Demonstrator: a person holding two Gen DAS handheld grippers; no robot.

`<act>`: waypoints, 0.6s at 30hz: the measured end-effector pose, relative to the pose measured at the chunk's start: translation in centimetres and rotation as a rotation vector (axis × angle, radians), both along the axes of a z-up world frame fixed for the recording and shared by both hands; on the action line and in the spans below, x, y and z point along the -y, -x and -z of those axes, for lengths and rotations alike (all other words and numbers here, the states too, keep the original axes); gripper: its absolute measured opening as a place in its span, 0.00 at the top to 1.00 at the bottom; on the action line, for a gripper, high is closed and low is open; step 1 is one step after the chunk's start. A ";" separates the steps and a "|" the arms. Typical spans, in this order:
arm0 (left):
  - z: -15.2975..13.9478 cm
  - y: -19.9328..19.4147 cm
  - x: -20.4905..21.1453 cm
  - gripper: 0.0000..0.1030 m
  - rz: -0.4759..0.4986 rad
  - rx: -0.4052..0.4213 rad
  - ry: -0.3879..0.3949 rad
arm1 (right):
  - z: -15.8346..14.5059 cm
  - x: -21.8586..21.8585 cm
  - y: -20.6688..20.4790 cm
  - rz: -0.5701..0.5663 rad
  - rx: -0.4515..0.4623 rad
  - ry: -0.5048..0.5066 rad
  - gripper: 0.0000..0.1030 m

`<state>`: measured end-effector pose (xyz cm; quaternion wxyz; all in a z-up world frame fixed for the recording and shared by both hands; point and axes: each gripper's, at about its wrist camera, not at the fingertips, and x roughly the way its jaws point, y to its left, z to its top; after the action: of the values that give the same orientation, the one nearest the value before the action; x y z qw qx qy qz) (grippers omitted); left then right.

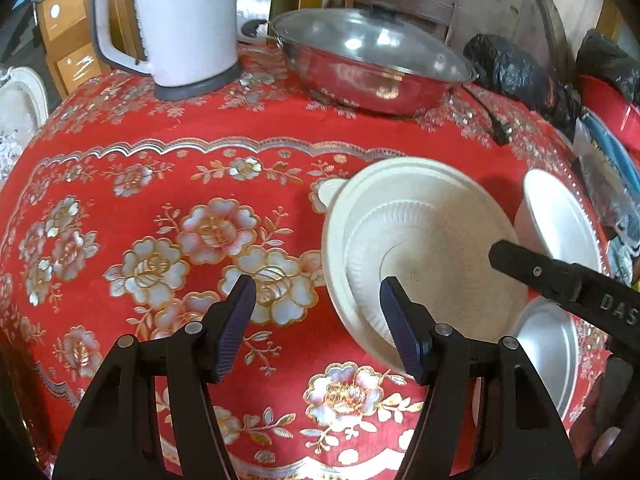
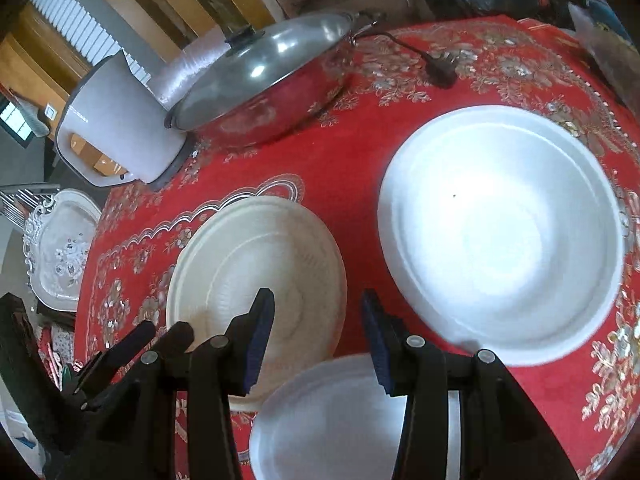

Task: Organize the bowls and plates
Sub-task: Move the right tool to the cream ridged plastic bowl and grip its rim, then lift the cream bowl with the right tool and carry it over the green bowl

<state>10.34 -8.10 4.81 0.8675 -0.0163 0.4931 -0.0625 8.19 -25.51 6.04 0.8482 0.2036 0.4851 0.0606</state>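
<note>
Both tools hang empty over the red floral-clothed desk [image 1: 168, 184]. The left hand-held gripper [image 1: 318, 312] gapes beside the cream ribbed round plate [image 1: 424, 240]; the right hand-held gripper [image 2: 318, 332] stands partly parted above the gap between that plate and two white foam dishes [image 2: 504, 232]. Nothing is stacked yet, I'd say; next comes pinching a rim.

A white electric kettle [image 1: 176, 20] is standing on its grey base at the far edge of the red floral tablecloth [image 1: 168, 152], and just beside it a steel wok [image 1: 372, 80] is sitting under a glass lid [image 1: 372, 46]. A black plug [image 2: 440, 70] is lying on the cloth near the wok, black plastic bags [image 1: 516, 76] are bunching at the table's far side, and an ornate white chair [image 2: 60, 252] is showing beyond the table edge.
</note>
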 end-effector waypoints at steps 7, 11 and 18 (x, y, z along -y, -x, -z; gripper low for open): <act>1.7 -0.9 -0.2 0.47 -0.007 -0.030 0.005 | 0.1 -1.0 -0.5 -0.052 0.054 0.017 0.57; 2.3 -1.0 -0.8 0.77 0.014 -0.071 0.031 | 0.2 -2.2 -0.5 -0.094 0.055 0.021 0.67; 1.0 0.9 -4.2 0.77 -0.018 -0.036 0.044 | 0.4 -5.3 0.5 -0.153 0.061 0.042 0.68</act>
<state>9.44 -3.92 3.86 0.8584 -0.0410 0.5072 -0.0651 7.73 -20.20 5.61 0.8597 0.1459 0.4742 0.1212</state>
